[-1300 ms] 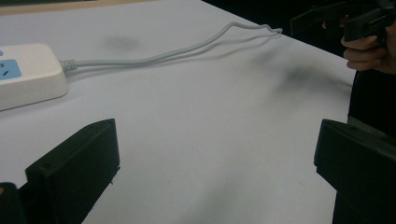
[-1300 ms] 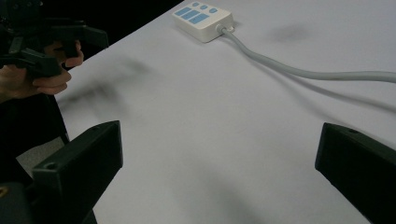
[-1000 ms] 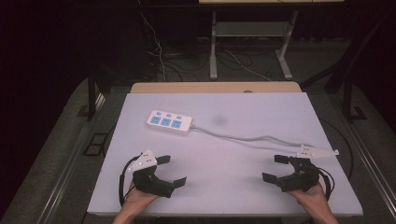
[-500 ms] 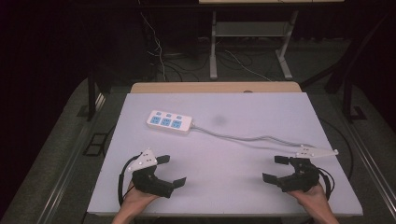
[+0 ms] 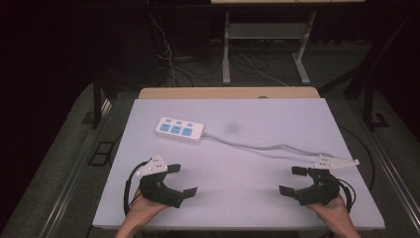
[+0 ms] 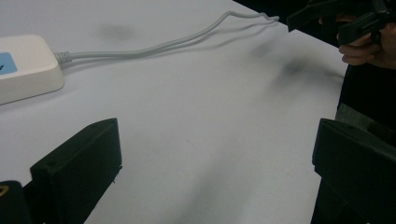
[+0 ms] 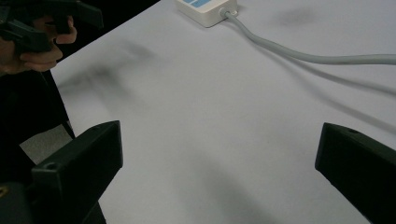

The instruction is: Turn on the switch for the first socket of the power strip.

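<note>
Starting on the left, the left gripper (image 5: 179,179) sits low near the table's (image 5: 257,198) front edge toward its front-left corner, jaws spread wide with nothing between them, pointing in toward the middle. Beyond it, closer to the back-left corner, the white power strip (image 5: 179,130) lies flat with its blue sockets up. Its grey cable (image 5: 257,147) leaves the strip's right end and snakes across toward the right edge. There the right gripper (image 5: 295,180) waits near the front-right corner, jaws also wide apart and empty, with the cable's far stretch just behind it. Looks like the approach is the step here, and the strip is well apart from both tools. The left one is nearer; best to come in level, line the jaws across the strip's narrow width, and steer clear of the cable so it doesn't drag.
</note>
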Demonstrator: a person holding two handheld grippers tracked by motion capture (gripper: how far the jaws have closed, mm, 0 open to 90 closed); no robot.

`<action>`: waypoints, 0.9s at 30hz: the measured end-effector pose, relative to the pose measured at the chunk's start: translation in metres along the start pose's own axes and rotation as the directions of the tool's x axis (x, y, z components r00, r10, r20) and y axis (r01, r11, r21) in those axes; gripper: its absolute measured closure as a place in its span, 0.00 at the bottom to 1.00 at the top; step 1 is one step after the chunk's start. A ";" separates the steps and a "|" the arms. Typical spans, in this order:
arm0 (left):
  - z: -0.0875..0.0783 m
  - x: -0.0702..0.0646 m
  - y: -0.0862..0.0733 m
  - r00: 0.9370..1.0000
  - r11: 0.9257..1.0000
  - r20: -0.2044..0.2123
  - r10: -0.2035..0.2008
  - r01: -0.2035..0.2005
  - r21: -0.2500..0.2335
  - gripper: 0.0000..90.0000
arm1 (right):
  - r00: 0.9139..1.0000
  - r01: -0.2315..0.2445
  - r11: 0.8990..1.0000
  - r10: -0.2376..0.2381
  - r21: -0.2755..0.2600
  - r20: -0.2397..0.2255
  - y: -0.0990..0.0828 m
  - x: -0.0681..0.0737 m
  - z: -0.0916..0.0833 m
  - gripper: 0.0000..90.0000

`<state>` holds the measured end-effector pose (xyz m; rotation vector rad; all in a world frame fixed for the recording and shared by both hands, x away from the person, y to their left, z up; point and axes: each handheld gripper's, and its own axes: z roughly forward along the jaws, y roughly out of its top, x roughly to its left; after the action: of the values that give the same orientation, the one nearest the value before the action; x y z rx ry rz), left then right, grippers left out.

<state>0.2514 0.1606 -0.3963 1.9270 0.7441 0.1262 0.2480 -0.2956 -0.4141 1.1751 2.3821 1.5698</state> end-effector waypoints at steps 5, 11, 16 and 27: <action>0.002 0.003 0.008 1.000 1.000 0.016 -0.003 0.002 0.026 0.00 | 1.000 -0.001 1.000 0.001 0.001 -0.001 0.000 0.000 0.000 0.00; 0.001 0.007 0.016 1.000 0.999 0.006 0.013 -0.013 0.040 0.00 | 1.000 -0.002 1.000 0.002 0.007 0.003 0.000 0.000 0.001 0.00; -0.002 0.012 0.021 1.000 0.999 -0.002 0.014 -0.014 0.044 0.00 | 1.000 0.001 1.000 -0.001 0.005 0.007 0.000 0.000 0.000 0.00; -0.005 0.024 0.035 1.000 0.998 -0.021 0.018 -0.017 0.067 0.00 | 1.000 0.003 1.000 -0.003 0.007 0.011 0.000 -0.001 0.000 0.00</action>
<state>0.2844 0.1675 -0.3699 1.9989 0.7545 0.1347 0.2482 -0.2964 -0.4144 1.1781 2.3827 1.5517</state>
